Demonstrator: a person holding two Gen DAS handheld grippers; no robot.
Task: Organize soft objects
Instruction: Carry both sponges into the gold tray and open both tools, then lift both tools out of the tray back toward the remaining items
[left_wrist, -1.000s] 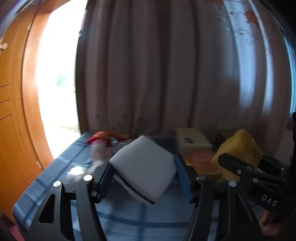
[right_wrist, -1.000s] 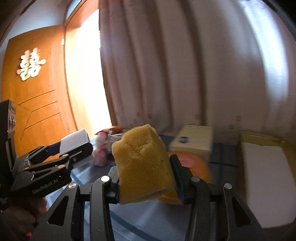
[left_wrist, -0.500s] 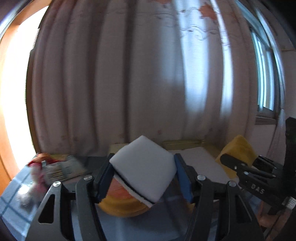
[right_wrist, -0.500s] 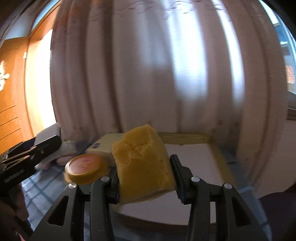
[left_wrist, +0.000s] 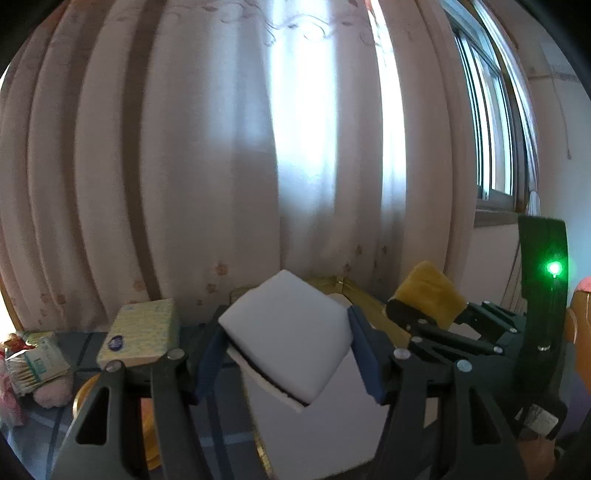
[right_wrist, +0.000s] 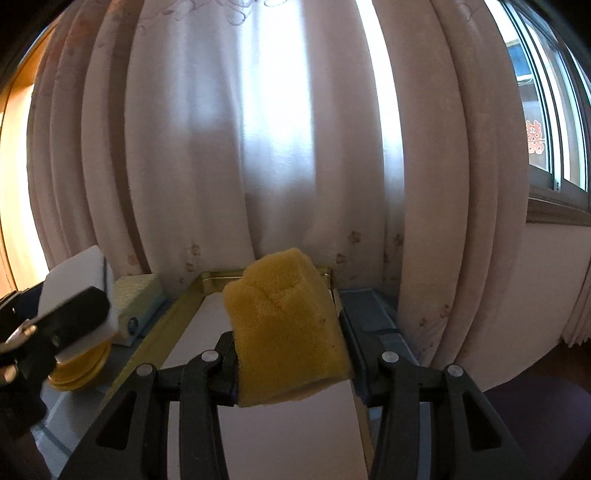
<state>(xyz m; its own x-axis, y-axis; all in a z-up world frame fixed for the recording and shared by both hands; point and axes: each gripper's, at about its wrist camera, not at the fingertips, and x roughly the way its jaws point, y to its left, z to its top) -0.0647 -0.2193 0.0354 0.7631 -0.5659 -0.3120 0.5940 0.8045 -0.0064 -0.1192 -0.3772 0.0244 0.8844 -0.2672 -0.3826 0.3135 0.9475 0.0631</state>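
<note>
Left gripper (left_wrist: 286, 354) clamping white sponge (left_wrist: 286, 338), right gripper (right_wrist: 286, 354) clamping yellow sponge (right_wrist: 284, 325), both hovering above gold-rimmed tray (right_wrist: 177, 306), possibly empty.

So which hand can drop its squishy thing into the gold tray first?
Probably the right. Its gripper holds the yellow foam sponge directly above the gold-rimmed white tray, while the left gripper, with the white foam block, sits nearer the tray's edge.

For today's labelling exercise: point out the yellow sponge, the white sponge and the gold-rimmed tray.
yellow sponge (right_wrist: 284, 317), right wrist view, front face.
white sponge (left_wrist: 288, 332), left wrist view, top face.
gold-rimmed tray (right_wrist: 173, 314), right wrist view, left rim.
</note>
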